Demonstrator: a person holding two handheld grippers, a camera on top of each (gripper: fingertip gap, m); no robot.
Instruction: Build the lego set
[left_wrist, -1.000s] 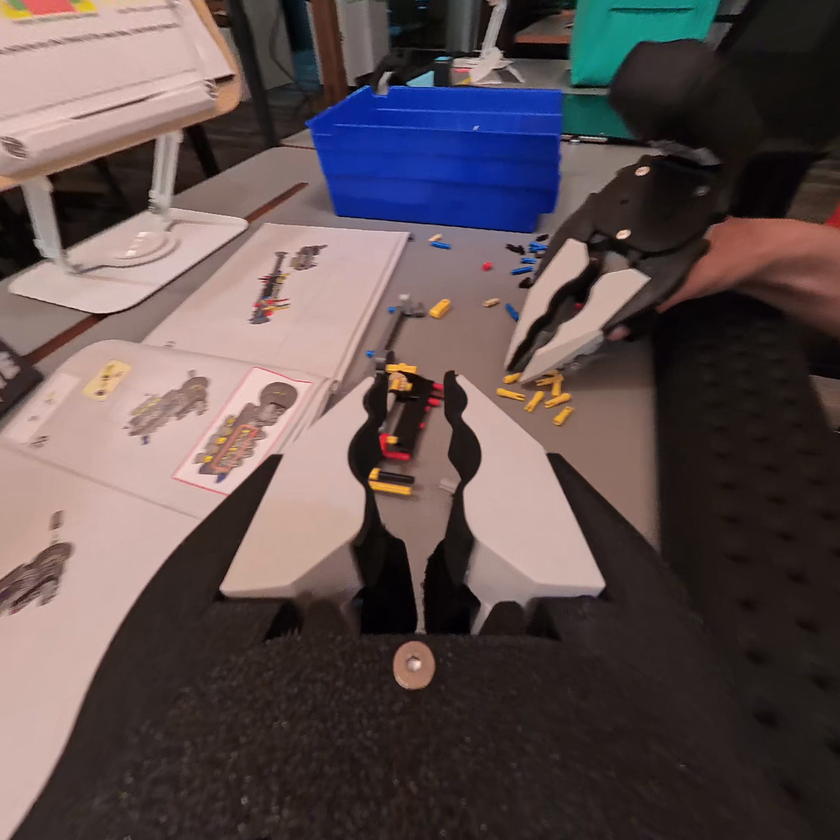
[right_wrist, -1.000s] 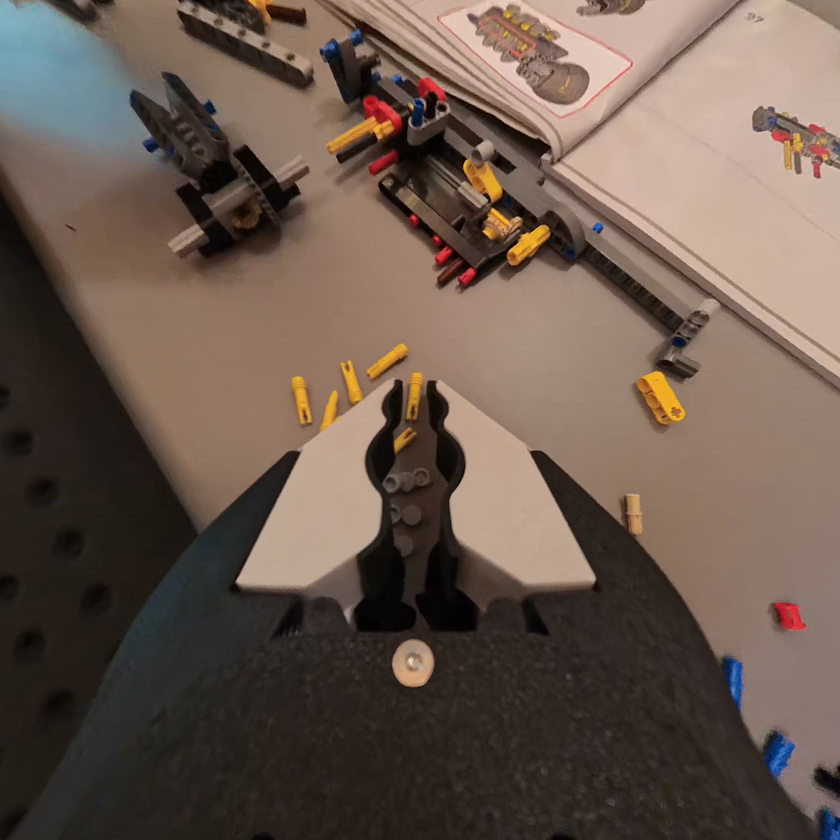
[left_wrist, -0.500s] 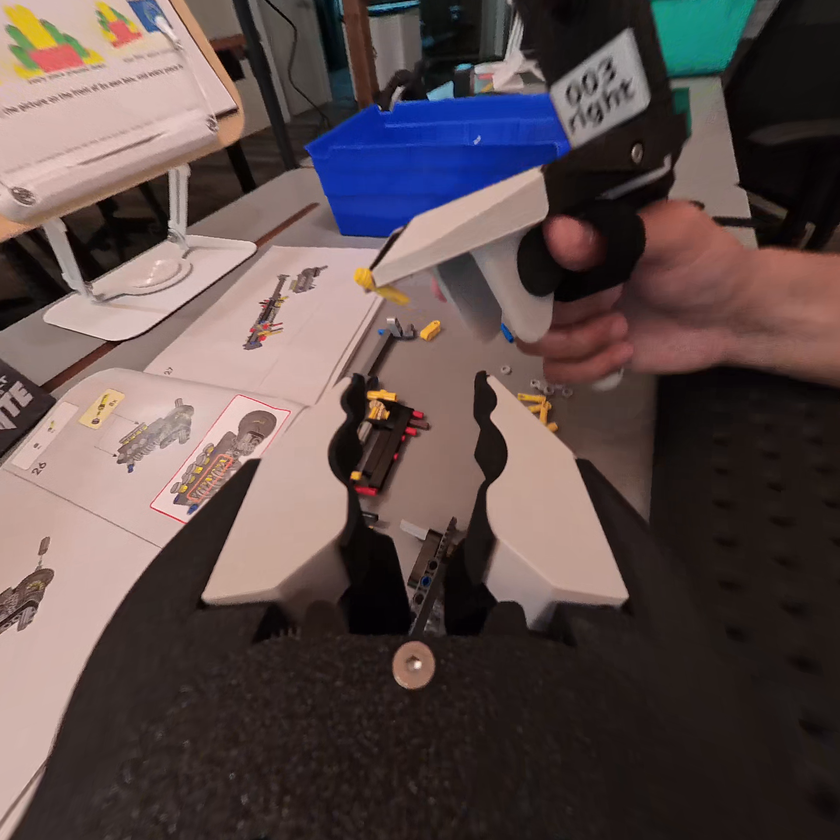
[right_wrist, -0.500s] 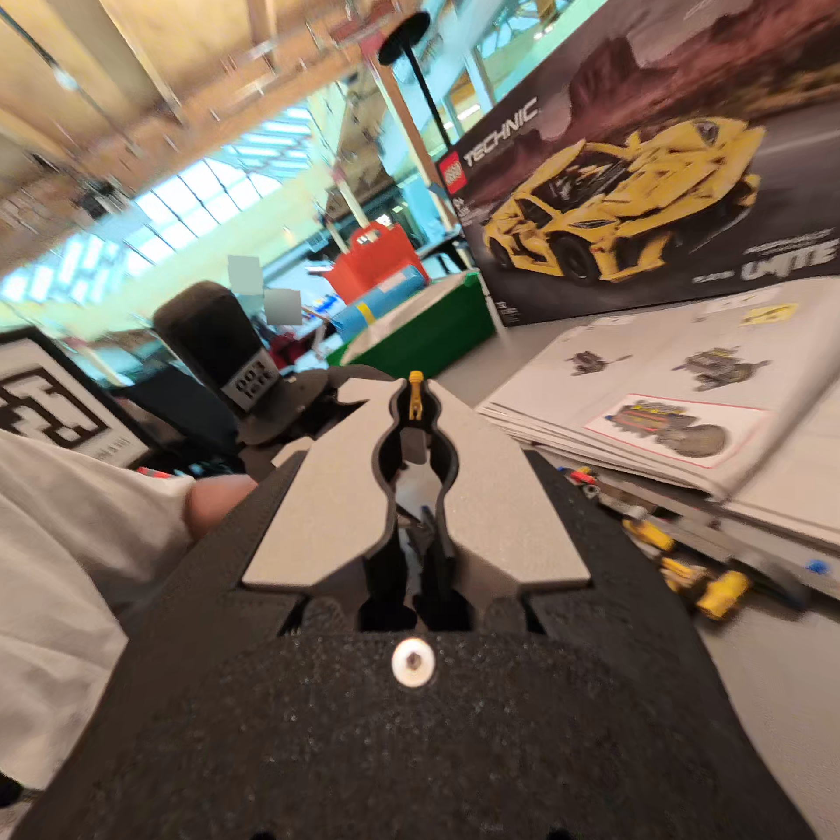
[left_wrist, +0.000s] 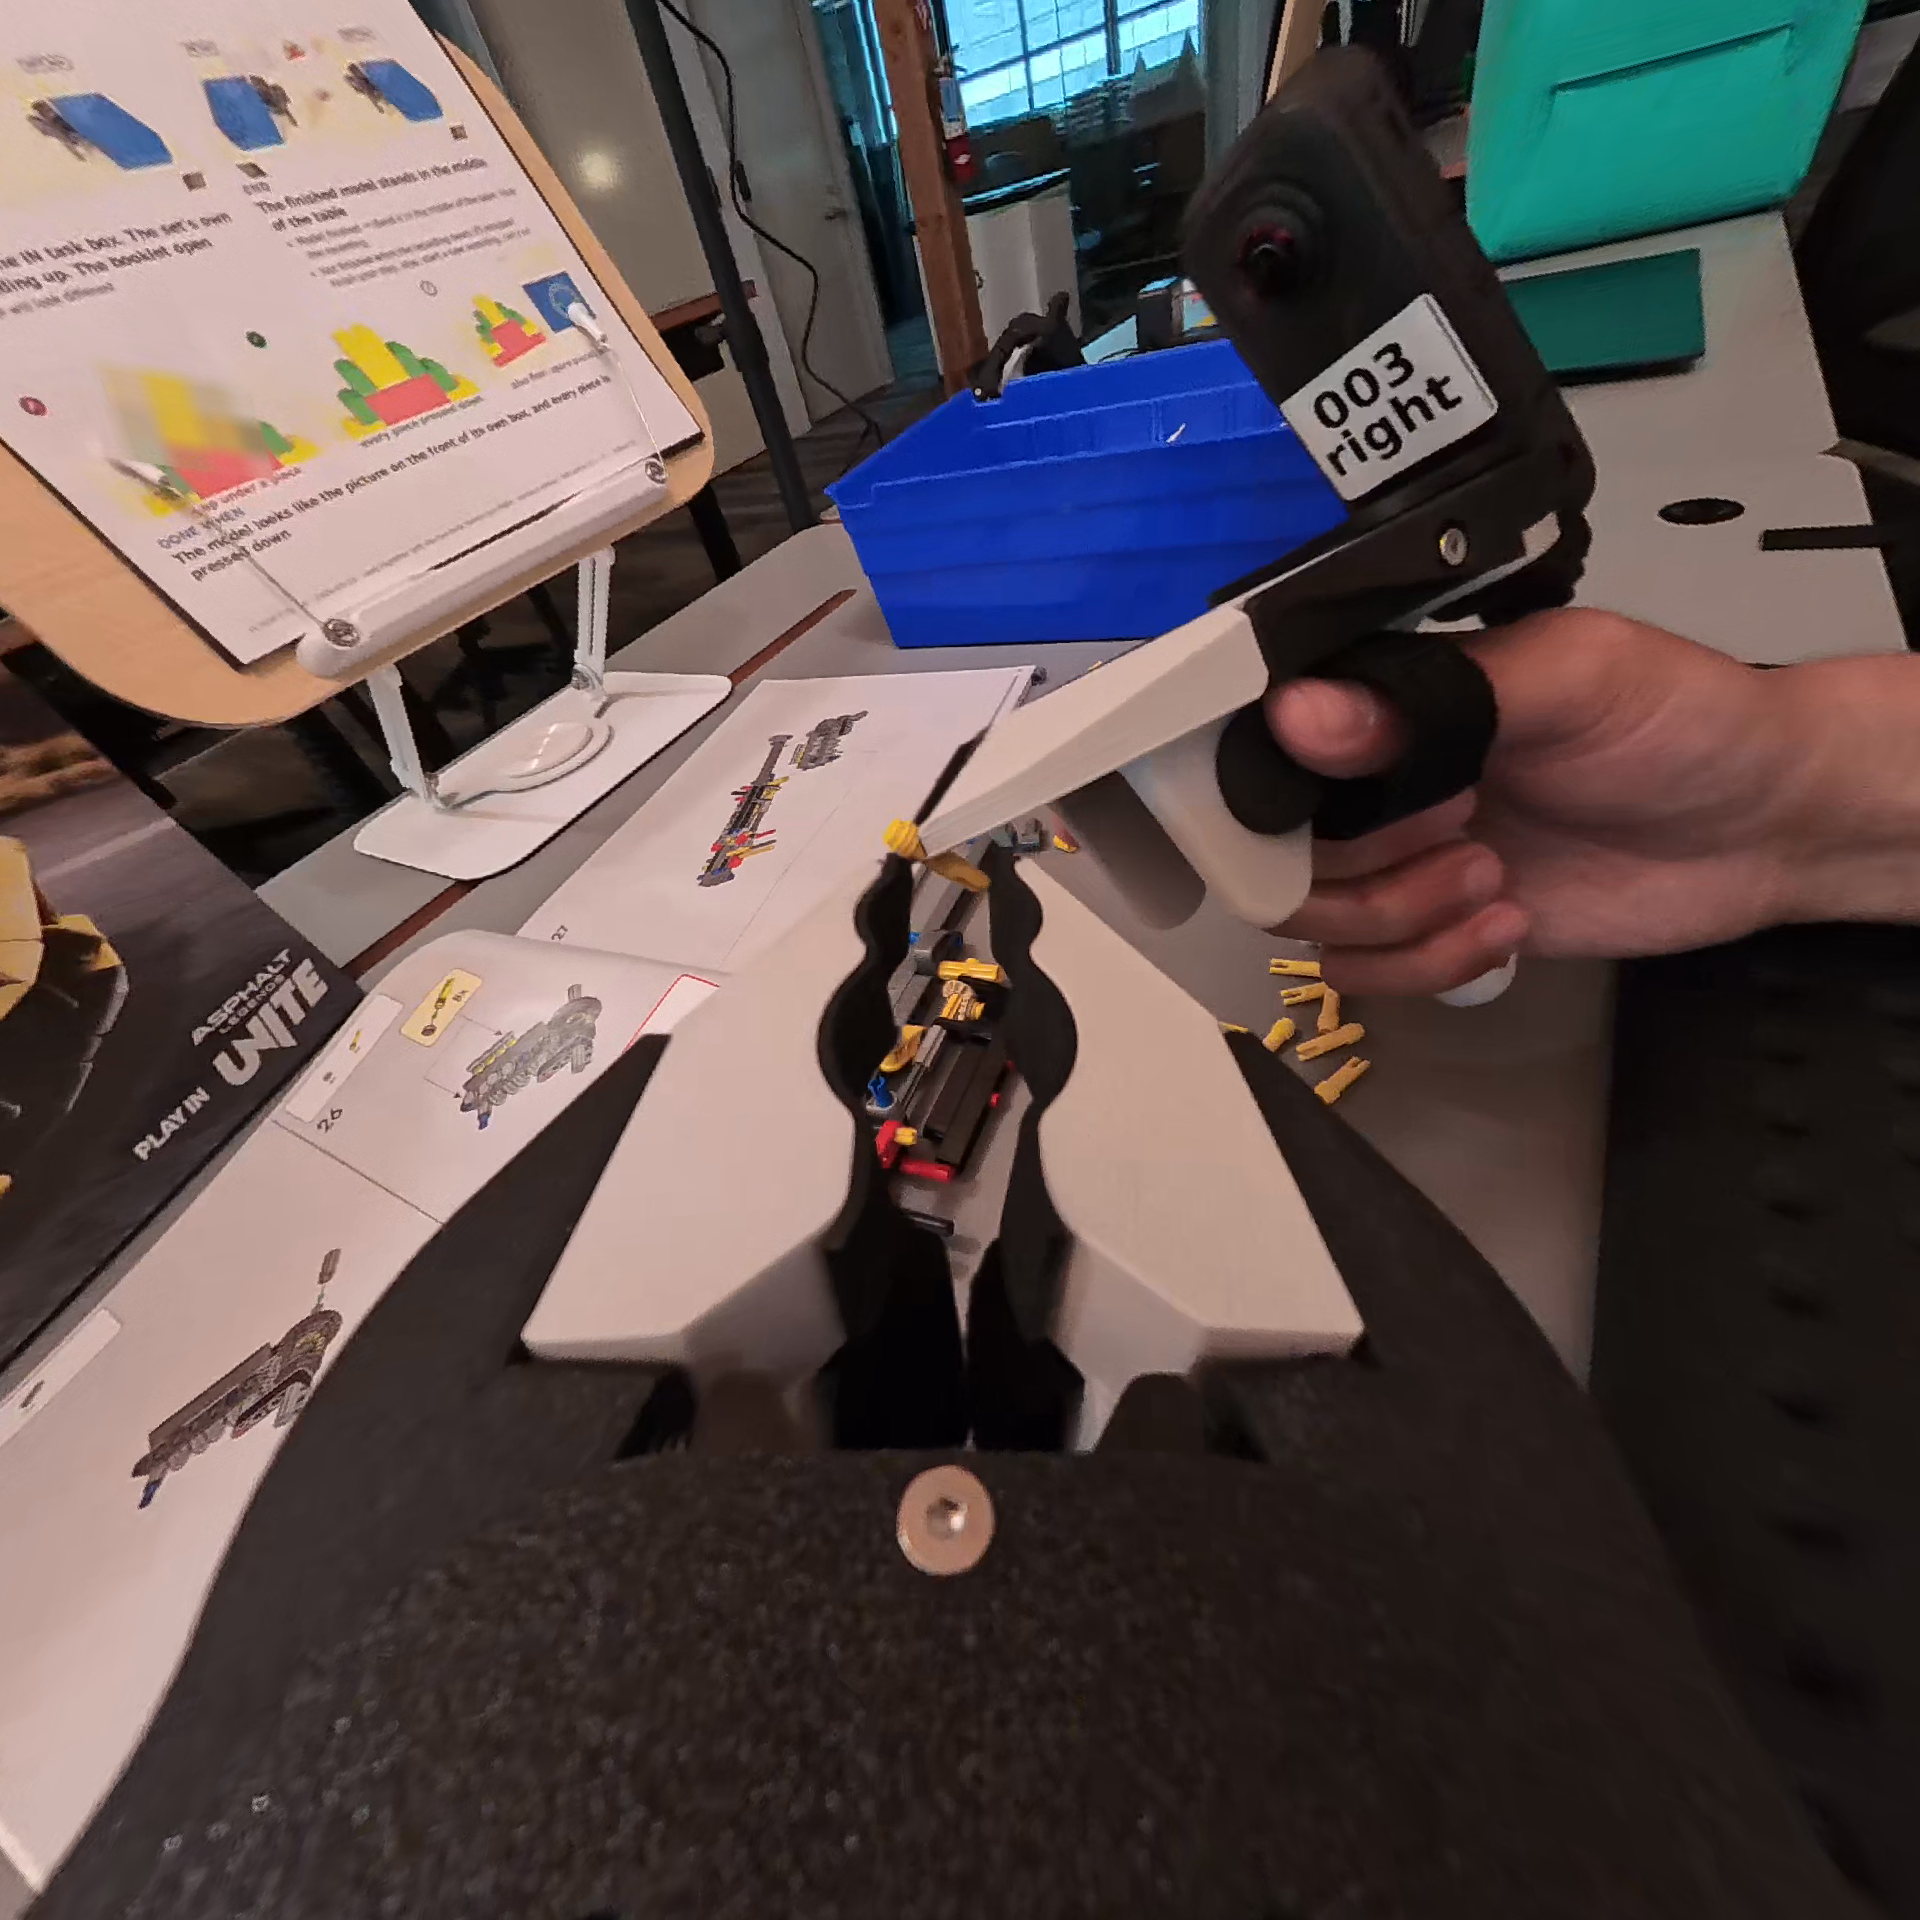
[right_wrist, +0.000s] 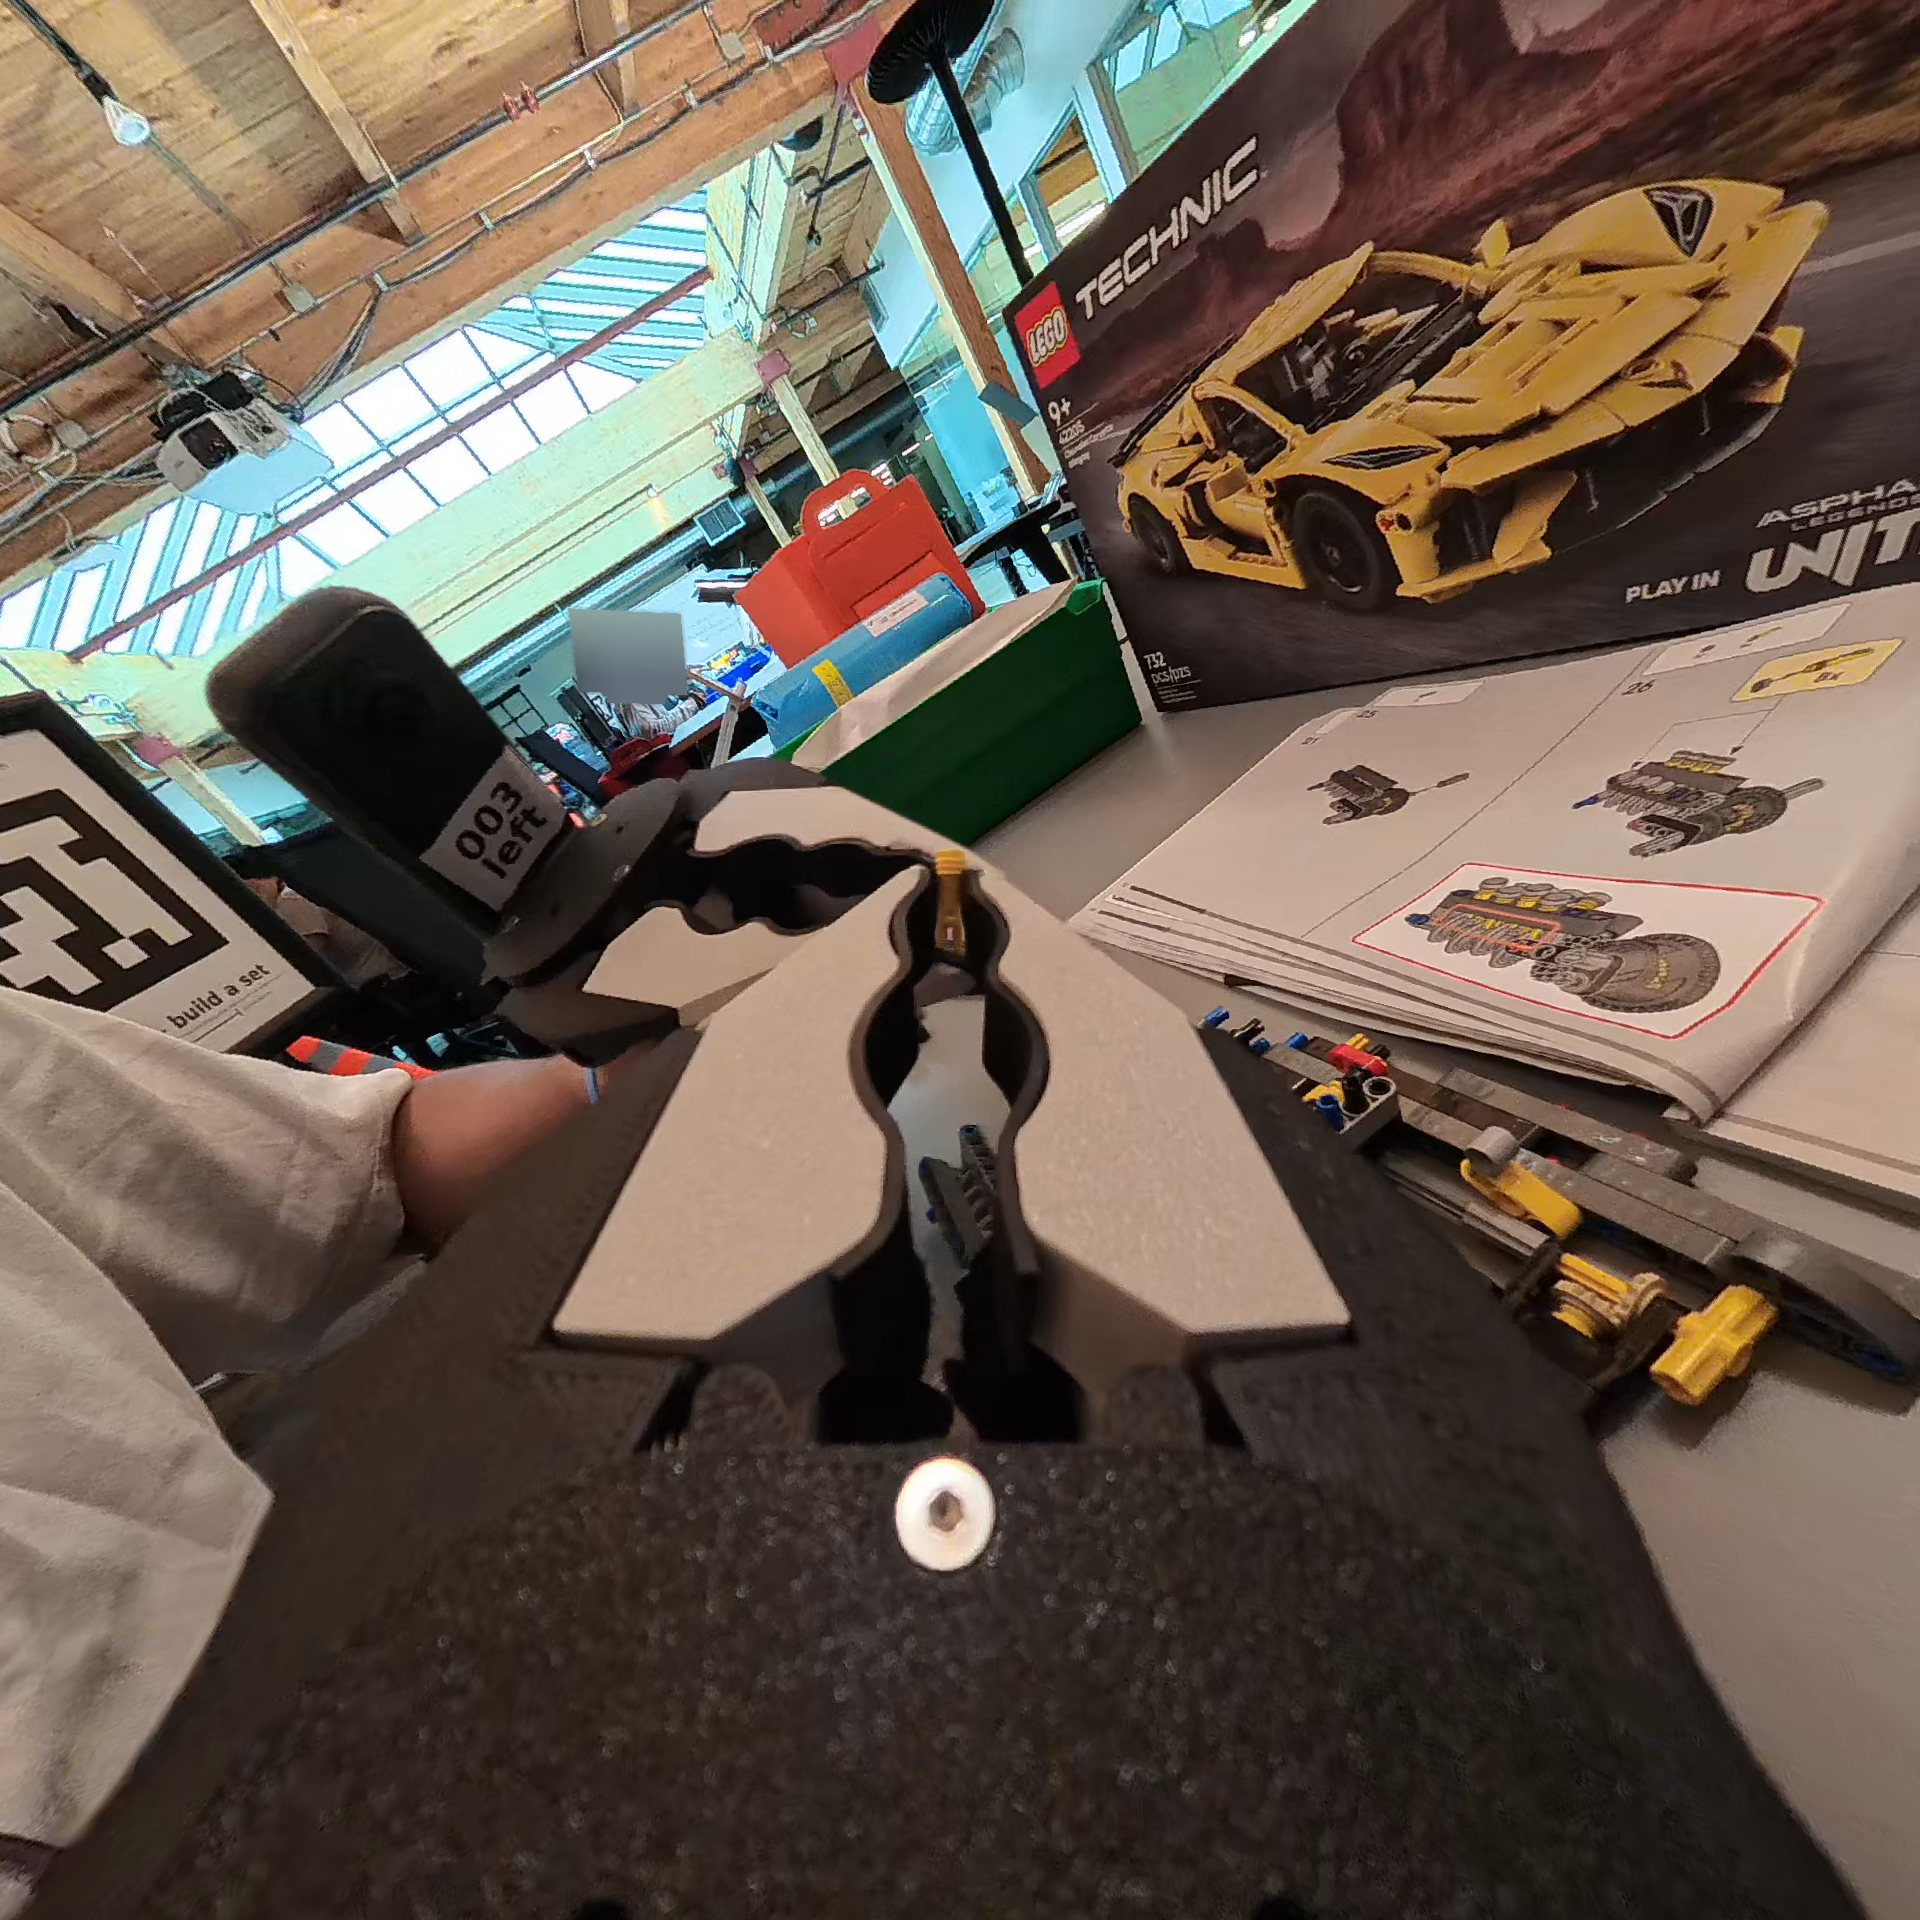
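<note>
My right gripper (right_wrist: 948, 883) is shut on a small yellow pin (right_wrist: 948, 899) that sticks out past its tips. In the left wrist view it (left_wrist: 920, 831) comes in from the right, held by a hand, and the pin (left_wrist: 940, 860) hangs just in front of my left gripper's tips. My left gripper (left_wrist: 940, 883) is open with a narrow gap and holds nothing. Its fingers (right_wrist: 790, 821) show behind the right gripper. The part-built black, grey and yellow lego assembly (left_wrist: 945, 1091) lies on the table below, also visible in the right wrist view (right_wrist: 1507, 1174).
The open instruction booklet (left_wrist: 499, 1039) lies left of the assembly. Loose yellow pins (left_wrist: 1314, 1029) lie at the right. A blue bin (left_wrist: 1060, 520) stands behind. A sheet stand (left_wrist: 312, 312) and the lego box (right_wrist: 1455, 364) stand at the left. A black perforated mat (left_wrist: 1766, 1247) borders the right. Both grippers' tips are close together, under 4 cm apart.
My right gripper rose from the pile of yellow pins with one pin and swung over to my left gripper's tips. My left gripper's gap widened, then narrowed again.
</note>
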